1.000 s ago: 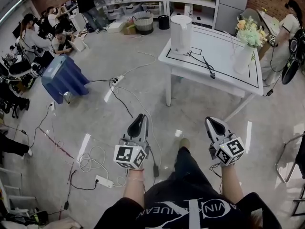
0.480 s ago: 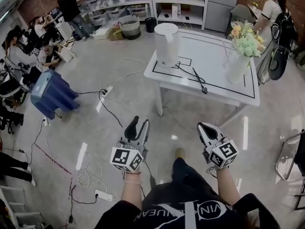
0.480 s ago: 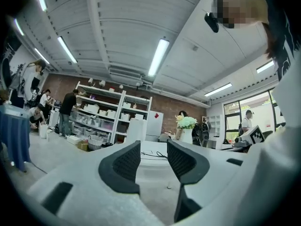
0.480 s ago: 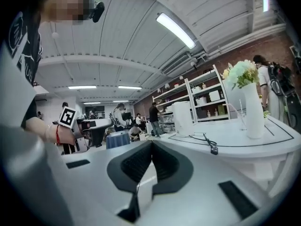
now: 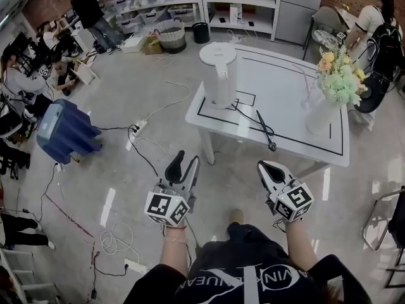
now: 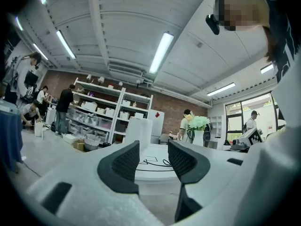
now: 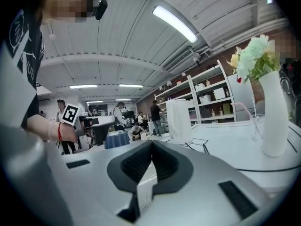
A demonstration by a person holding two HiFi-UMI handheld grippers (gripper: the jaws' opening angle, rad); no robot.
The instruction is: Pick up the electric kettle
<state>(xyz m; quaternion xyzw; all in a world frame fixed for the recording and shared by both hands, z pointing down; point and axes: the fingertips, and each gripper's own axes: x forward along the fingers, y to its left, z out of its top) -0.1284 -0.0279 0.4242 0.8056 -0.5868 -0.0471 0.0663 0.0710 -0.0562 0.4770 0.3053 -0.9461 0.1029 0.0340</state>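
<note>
You're standing short of the table, both tools held out level and well apart from anything on it. Your left gripper has just been opening its jaws, and they stand apart with nothing between them; your right gripper is closed up tight and empty. The electric kettle stands upright at the table's left end, with its black cord running across the tabletop toward the near edge. That cord is the danger, I'd say: lift fast and it may drag or tip the kettle. The flower vase at the table's right end could topple if your right arm swings wide.
</note>
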